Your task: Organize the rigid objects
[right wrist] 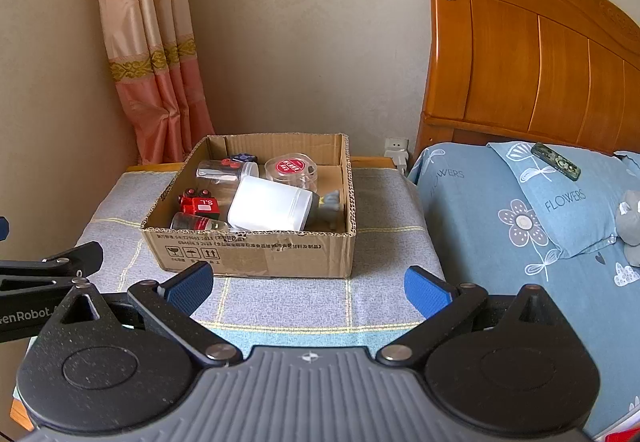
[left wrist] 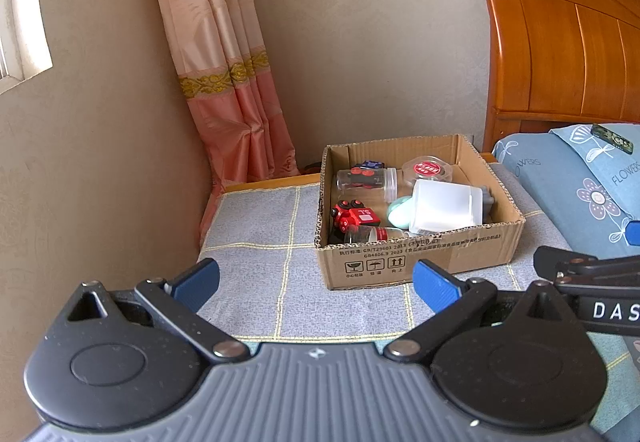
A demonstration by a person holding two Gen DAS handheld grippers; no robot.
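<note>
you are facing a corner of a bedroom with beige, faintly patterned wallpaper [right wrist: 304, 42]. a pink and cream curtain [left wrist: 224, 82] with a gold band hangs in the corner, and a window frame [left wrist: 20, 22] lets daylight in at your far left. to your right stands an orange wooden headboard [right wrist: 540, 62] with small stickers, above a blue floral pillow [right wrist: 560, 198]. a white plug [right wrist: 396, 154] sits in the wall beside the bed.
</note>
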